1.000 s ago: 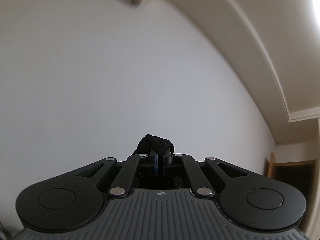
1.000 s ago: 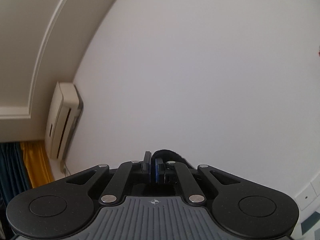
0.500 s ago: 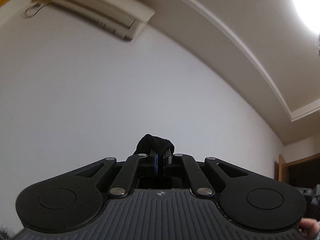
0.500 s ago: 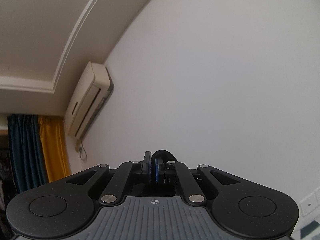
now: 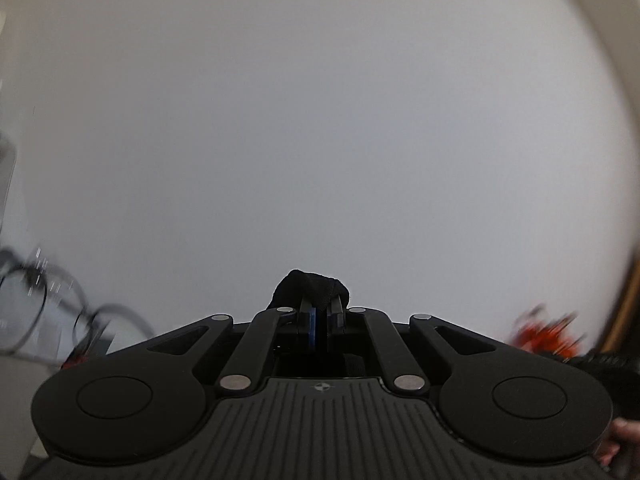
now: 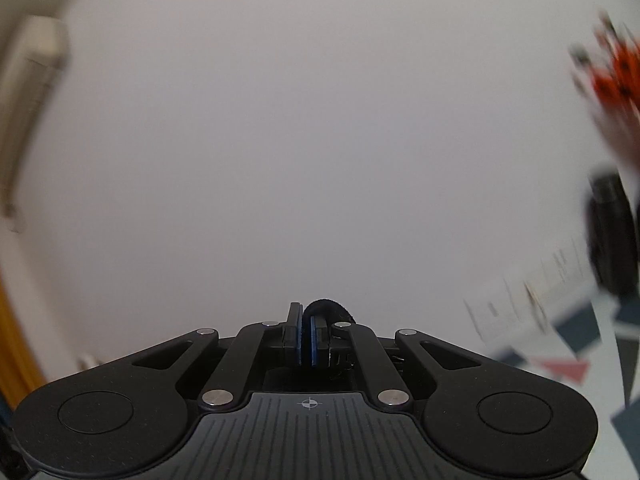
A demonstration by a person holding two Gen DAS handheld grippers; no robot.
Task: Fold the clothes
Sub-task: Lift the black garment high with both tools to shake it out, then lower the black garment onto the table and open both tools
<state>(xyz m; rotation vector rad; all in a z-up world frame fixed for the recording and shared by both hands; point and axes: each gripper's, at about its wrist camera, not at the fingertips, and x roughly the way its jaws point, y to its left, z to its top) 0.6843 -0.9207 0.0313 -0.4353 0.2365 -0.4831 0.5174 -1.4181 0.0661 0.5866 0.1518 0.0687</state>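
Note:
My left gripper [image 5: 320, 320] is shut on a bunch of black cloth [image 5: 310, 286] that sticks up past its fingertips. My right gripper [image 6: 306, 334] is shut on a fold of the same kind of black cloth [image 6: 328, 307]. Both grippers point at a plain white wall, held high. The rest of the garment hangs below, out of view.
An air conditioner [image 6: 34, 92] is blurred at the left of the right wrist view. A blurred orange and black object [image 6: 614, 76] is at its right edge, a patterned surface [image 6: 560, 344] below. Dark cables [image 5: 48, 304] and an orange blur [image 5: 548, 332] flank the left view.
Both views have swung down from the ceiling toward the lower wall and are blurred with motion. Both grippers stay shut on the black cloth.

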